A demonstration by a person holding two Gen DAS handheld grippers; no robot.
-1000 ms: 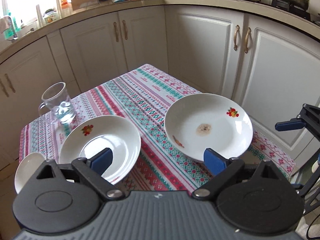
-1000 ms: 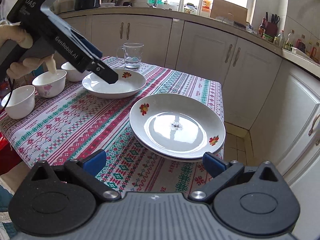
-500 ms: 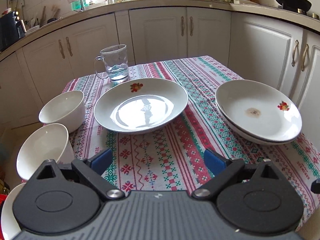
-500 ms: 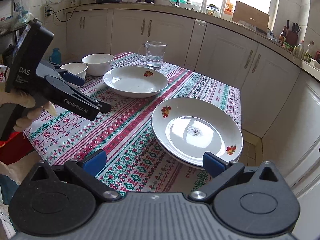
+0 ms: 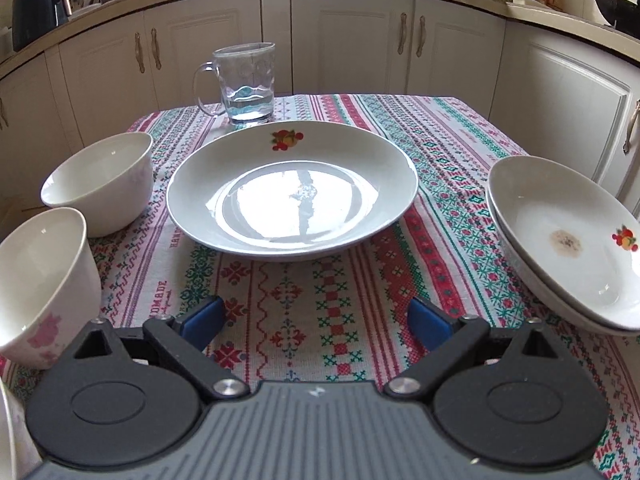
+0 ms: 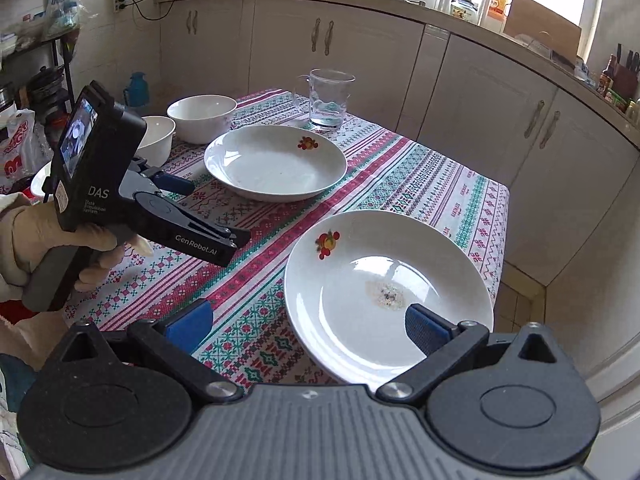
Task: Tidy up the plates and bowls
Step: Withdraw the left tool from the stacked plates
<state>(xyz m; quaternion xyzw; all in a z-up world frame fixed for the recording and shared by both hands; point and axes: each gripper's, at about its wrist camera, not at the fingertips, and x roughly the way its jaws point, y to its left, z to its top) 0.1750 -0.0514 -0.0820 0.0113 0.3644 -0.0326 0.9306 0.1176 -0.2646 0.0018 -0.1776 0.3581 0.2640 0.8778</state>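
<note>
Plates [image 5: 292, 196] lie well apart; stacked pair [image 6: 388, 296] overhangs table edge [image 6: 500, 240].

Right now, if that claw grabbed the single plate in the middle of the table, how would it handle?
The single plate looks glazed and shiny, so probably slippery between the pads. It seems rigid ceramic, likely breakable if dropped. Its shallow, wide shape would probably tilt when gripped by one rim.

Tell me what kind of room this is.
Most likely a home kitchen: cream cabinets under a cluttered counter, a dark pan at one end, and a tablecloth-covered table bearing plates and bowls.
</note>
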